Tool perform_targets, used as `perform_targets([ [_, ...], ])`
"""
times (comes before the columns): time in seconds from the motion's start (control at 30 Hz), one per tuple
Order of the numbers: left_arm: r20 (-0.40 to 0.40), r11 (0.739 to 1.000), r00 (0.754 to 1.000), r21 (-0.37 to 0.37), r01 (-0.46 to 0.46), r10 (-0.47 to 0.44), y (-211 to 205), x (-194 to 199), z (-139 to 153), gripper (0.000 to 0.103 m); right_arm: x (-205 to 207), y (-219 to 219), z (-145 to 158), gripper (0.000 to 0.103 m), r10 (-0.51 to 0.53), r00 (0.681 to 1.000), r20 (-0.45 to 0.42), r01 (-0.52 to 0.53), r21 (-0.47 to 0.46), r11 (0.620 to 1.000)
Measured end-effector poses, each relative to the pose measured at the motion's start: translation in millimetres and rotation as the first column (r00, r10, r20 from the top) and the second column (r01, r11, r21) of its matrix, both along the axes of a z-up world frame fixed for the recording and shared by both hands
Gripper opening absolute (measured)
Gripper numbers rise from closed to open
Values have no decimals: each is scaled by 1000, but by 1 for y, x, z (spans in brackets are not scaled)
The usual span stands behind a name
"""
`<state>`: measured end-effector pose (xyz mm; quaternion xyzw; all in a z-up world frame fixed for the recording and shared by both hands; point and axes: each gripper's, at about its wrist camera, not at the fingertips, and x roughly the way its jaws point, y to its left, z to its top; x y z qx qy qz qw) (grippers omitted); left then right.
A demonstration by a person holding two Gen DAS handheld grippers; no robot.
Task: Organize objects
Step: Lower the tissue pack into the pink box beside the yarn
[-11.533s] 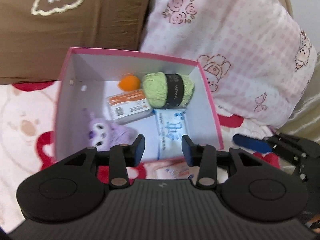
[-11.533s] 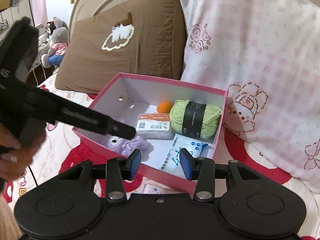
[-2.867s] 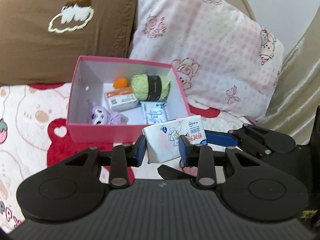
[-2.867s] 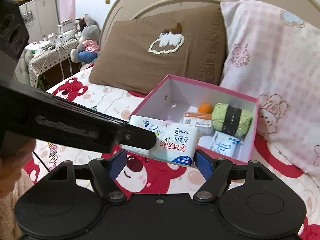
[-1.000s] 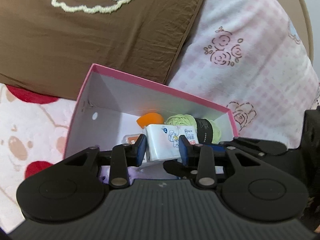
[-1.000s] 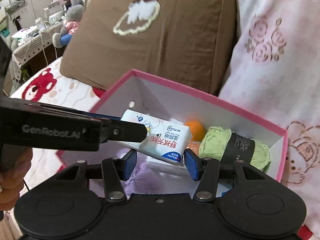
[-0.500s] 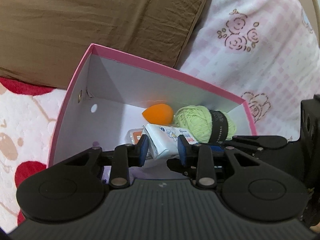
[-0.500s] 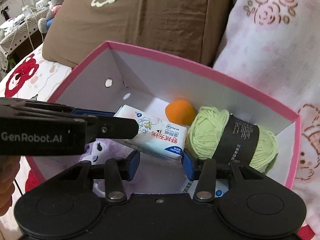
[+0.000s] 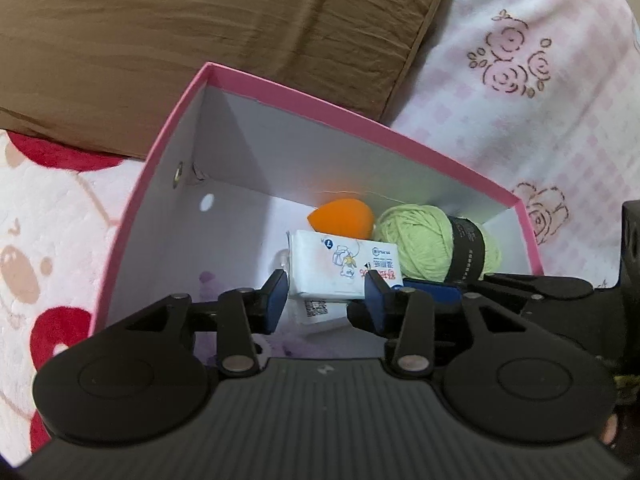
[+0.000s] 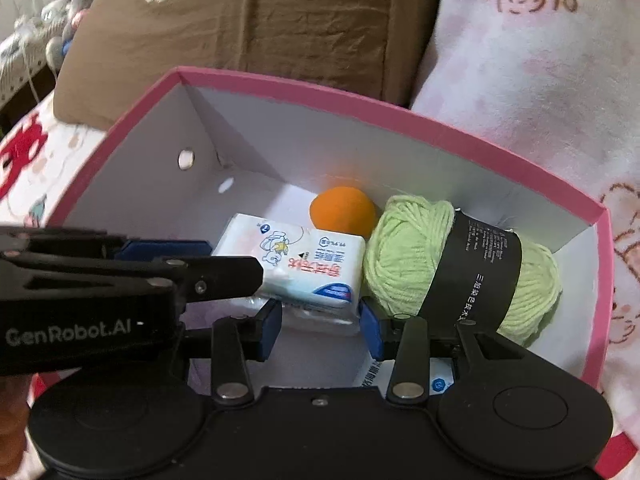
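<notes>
A white tissue pack (image 9: 340, 268) (image 10: 296, 268) rests low inside the pink box (image 9: 360, 120) (image 10: 360, 106), on top of other items. My left gripper (image 9: 324, 304) straddles it with its jaws opening, and a thin gap shows at the left pad. In the right wrist view that gripper's fingers (image 10: 224, 274) reach in from the left. My right gripper (image 10: 320, 330) is shut on the pack's near end, with both blue pads against its sides. An orange sponge (image 9: 342, 218) (image 10: 342, 210) and a green yarn ball (image 9: 420, 244) (image 10: 404, 256) lie just behind and to the right.
A purple plush (image 9: 208, 280) lies at the box's near left. A white packet (image 10: 400, 380) shows under my right gripper. A brown pillow (image 9: 200, 40) and a pink patterned pillow (image 9: 520, 80) press against the box's far side. A hand (image 10: 16, 412) holds the left tool.
Both grippers sank into the box with the tissue pack. The right jaws narrowed onto the pack. The left jaws, shut on it before, have spread apart.
</notes>
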<state>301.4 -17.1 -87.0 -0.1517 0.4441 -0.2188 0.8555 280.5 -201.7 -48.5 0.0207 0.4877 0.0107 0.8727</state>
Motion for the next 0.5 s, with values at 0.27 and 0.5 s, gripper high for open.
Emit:
perform_targets([
  [0.27,-12,999,1000,31,21,-20,-4,-6,3,38,-16,-2,10,52,-1,999,41,1,2,1000],
  [0.5,-22,999,999,40,34,-34,-3,-15,15,38,-47,-4,31,58,4,990,141,-5,9,1000],
])
